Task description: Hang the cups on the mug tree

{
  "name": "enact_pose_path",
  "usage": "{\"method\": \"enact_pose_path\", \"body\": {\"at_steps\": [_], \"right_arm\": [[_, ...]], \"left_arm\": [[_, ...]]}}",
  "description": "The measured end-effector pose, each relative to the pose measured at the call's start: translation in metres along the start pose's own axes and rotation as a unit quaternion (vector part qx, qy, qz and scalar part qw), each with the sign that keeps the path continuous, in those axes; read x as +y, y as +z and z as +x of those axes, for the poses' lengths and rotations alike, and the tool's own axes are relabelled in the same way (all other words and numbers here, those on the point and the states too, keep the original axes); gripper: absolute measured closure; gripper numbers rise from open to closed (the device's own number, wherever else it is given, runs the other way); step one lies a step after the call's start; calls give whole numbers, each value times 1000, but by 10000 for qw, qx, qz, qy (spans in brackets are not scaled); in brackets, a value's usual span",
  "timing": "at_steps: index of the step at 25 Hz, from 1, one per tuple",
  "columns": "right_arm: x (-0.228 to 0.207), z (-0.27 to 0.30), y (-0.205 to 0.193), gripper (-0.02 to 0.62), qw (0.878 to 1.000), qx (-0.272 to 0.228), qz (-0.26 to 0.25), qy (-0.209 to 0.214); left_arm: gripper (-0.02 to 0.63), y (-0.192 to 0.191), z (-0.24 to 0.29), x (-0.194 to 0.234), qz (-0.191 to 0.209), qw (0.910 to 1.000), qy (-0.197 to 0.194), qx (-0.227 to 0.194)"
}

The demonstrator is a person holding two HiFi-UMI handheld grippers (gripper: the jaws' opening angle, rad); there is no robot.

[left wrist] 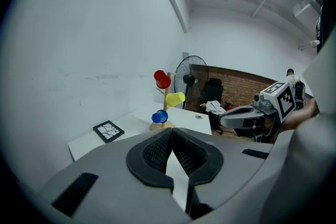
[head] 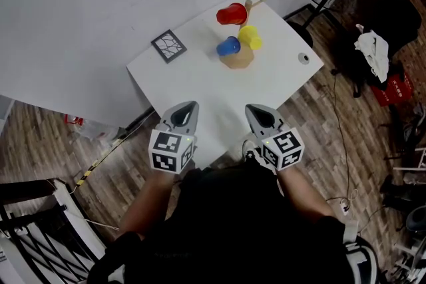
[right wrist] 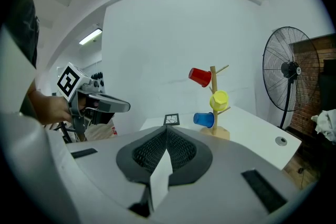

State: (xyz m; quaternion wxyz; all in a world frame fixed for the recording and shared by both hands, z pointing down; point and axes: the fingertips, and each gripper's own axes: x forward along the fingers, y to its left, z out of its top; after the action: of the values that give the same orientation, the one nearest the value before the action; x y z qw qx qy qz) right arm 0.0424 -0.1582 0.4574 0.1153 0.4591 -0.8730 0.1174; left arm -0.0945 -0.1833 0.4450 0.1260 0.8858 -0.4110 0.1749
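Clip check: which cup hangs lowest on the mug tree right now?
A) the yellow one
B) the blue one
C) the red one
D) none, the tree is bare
B: the blue cup hangs on the lowest peg of the mug tree, just above its base, with the yellow cup above it and the red cup at the top.

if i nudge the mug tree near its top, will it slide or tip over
Probably tips rather than slides: the mug tree is a tall thin post on a small base. The red cup hanging high likely adds top weight. Pushed low, it would more likely slide on the smooth table.
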Motion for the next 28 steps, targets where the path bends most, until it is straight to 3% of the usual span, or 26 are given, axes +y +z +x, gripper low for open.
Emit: {"method": "enact_pose_path", "body": {"at_steps": [28], "right_arm": [[1,0,-4,588,10000,57,14,17]], "left_arm": [[589,-4,-1,-3,18,10000,36,29]]}}
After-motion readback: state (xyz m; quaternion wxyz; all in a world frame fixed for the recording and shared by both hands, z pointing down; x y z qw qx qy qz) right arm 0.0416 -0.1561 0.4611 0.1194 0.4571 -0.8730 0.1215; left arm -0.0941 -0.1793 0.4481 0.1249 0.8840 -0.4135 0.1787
